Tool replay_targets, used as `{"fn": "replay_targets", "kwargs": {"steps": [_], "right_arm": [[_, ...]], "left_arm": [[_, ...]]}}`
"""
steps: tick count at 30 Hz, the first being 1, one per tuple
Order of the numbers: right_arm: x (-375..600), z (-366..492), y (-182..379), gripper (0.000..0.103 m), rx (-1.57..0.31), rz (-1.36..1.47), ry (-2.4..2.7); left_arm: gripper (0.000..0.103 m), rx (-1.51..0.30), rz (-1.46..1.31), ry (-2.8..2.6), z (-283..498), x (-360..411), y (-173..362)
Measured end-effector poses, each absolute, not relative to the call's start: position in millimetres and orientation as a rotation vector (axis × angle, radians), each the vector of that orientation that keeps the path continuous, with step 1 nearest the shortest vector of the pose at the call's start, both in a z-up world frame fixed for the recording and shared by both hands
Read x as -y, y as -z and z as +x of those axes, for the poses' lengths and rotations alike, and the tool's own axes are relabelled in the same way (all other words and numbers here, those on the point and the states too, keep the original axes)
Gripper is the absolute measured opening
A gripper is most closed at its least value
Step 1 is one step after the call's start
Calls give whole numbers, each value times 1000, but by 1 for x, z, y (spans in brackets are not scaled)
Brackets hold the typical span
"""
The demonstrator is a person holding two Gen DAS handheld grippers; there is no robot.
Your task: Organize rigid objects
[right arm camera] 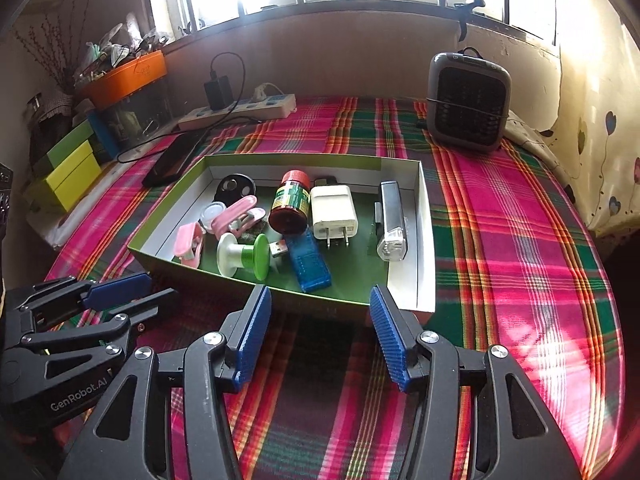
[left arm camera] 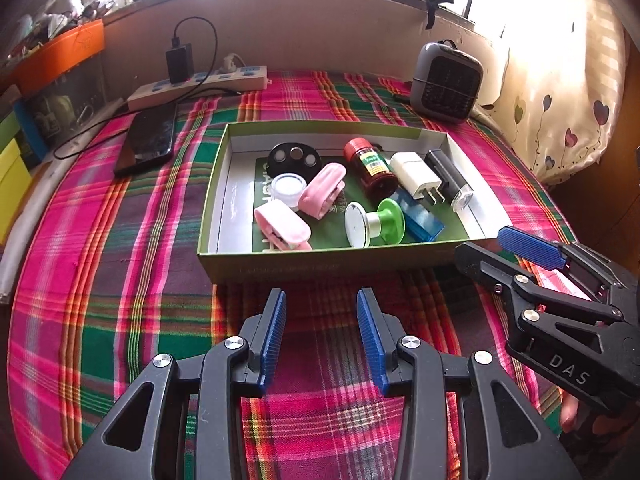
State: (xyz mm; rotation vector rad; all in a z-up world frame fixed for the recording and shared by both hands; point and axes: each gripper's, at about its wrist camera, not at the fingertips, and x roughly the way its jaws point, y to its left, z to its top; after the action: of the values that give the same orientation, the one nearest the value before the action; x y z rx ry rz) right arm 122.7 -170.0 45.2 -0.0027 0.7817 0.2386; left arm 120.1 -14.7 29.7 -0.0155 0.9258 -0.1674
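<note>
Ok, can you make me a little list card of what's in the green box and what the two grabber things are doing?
box: green box, open top, on the plaid cloth
inside: two pink clips, red-capped bottle, white charger plug, blue USB stick, green and white spool, black round disc, small clear jar, black light
left gripper: open, empty, in front of the box
right gripper: open, empty, at the box's near wall

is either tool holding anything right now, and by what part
Nothing is held. The left tool and the right tool are both open and empty, in front of the box.
</note>
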Motion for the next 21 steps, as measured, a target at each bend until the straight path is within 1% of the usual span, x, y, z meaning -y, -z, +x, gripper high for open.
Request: {"fn": "replay_targets", "kwargs": {"steps": [8,17,20,21], "right_arm": [[174,105,-36,57,-800,37,-224],[172,94,-21,57,-853,12,-177],[173,89,-17,57,-865,4,-148],[173,88,-16,57,-865,-4,-135]], "left_arm": [[36,-950,-12,137,109,11,-14],[36,-923,-4,112,100,12,-12],[39,-912,24,97,98,18,-11],[43,-908,21,96,98,19,-11]]}}
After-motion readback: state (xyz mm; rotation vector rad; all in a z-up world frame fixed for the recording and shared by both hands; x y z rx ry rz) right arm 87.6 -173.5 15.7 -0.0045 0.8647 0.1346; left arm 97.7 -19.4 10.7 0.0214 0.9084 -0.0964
